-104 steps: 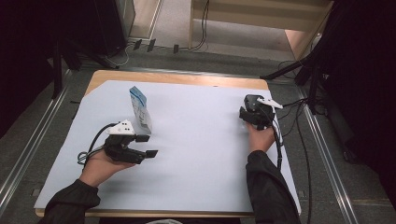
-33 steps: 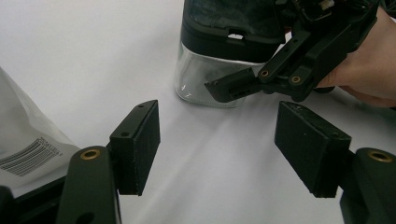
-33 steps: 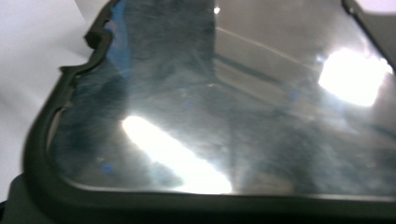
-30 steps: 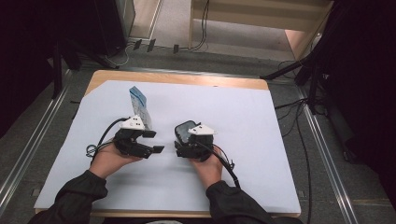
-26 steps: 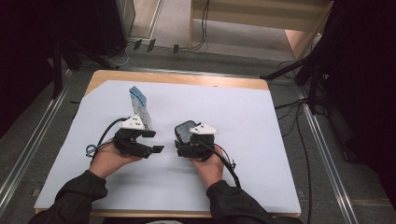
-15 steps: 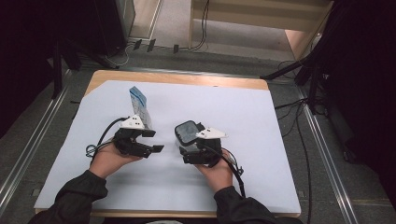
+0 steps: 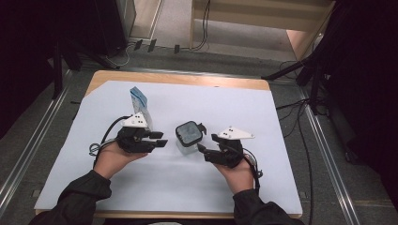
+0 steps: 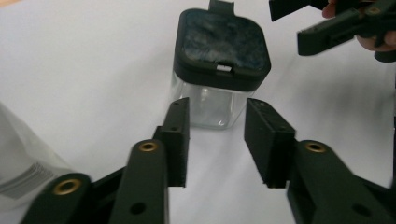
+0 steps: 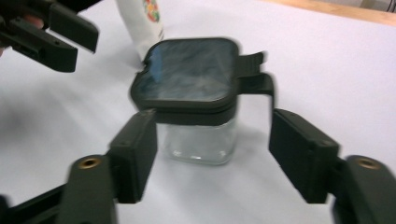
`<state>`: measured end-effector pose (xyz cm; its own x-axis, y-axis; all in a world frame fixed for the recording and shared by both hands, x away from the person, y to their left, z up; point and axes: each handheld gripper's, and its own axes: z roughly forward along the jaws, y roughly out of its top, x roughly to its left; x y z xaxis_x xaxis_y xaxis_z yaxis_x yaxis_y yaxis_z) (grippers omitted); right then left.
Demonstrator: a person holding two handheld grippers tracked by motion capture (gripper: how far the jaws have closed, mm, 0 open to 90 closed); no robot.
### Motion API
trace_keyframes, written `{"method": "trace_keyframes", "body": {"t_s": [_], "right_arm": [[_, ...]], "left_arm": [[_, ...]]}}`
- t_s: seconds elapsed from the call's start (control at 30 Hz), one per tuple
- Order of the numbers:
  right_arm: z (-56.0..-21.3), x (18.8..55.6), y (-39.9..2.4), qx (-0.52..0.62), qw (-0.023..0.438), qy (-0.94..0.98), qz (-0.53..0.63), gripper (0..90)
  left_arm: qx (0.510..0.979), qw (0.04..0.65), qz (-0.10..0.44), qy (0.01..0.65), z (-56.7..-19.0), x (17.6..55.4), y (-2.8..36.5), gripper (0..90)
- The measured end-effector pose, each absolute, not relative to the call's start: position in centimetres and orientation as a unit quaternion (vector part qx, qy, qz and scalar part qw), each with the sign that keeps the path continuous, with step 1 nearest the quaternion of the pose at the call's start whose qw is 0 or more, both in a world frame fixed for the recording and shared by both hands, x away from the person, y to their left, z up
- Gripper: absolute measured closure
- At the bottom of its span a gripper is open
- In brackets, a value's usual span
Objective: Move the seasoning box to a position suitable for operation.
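The jar (image 7: 188, 138), clear glass with a dark square lid, stands upright near the middle of the white mat (image 7: 281, 159), between the two grippers. Its lid sits on, with a clasp tab sticking out on the far right side; whether the clasp is latched I cannot tell.

The right gripper (image 7: 202, 149) is just right of the jar and a little nearer. Its jaws have just been closing, yet in the right gripper view they stand apart on either side of the jar (image 9: 196, 112), clear of the glass: released, holding nothing.

The left gripper (image 7: 162, 139) lies just left of the jar, pointing at it. Its jaws have also just been closing; in the left gripper view they are parted short of the jar (image 8: 219, 70), empty.

A pouch (image 7: 141, 105) stands farther off on the left, beyond the left gripper, untouched.

By my judgement the jar is set in place, and gripping it, perhaps to open the lid, is not yet done.
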<state>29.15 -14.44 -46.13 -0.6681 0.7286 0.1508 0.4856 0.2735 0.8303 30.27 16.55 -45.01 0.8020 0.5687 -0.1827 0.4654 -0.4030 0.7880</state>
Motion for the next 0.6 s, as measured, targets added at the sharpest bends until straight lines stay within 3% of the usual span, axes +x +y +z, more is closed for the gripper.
{"method": "trace_keyframes", "body": {"t_s": [0.13, 0.27, 0.37, 0.6], "right_arm": [[-46.1, 30.1, -15.1, 0.391, 0.124, 0.783, 0.468, 48.7], [-46.5, 31.6, -15.3, 0.373, 0.144, 0.8, 0.448, 63.5], [-46.8, 32.5, -15.6, 0.377, 0.137, 0.799, 0.449, 74.7], [-47.9, 33.5, -15.9, 0.371, 0.107, 0.805, 0.451, 89.6]], "left_arm": [[0.841, 0.445, 0.061, 0.303, -44.6, 30.6, 16.1, 74.0], [0.841, 0.438, 0.072, 0.311, -44.3, 31.4, 15.6, 90.0], [0.839, 0.432, 0.057, 0.325, -44.8, 32.0, 15.2, 90.0], [0.834, 0.437, 0.055, 0.332, -46.0, 31.9, 14.7, 90.0]]}}
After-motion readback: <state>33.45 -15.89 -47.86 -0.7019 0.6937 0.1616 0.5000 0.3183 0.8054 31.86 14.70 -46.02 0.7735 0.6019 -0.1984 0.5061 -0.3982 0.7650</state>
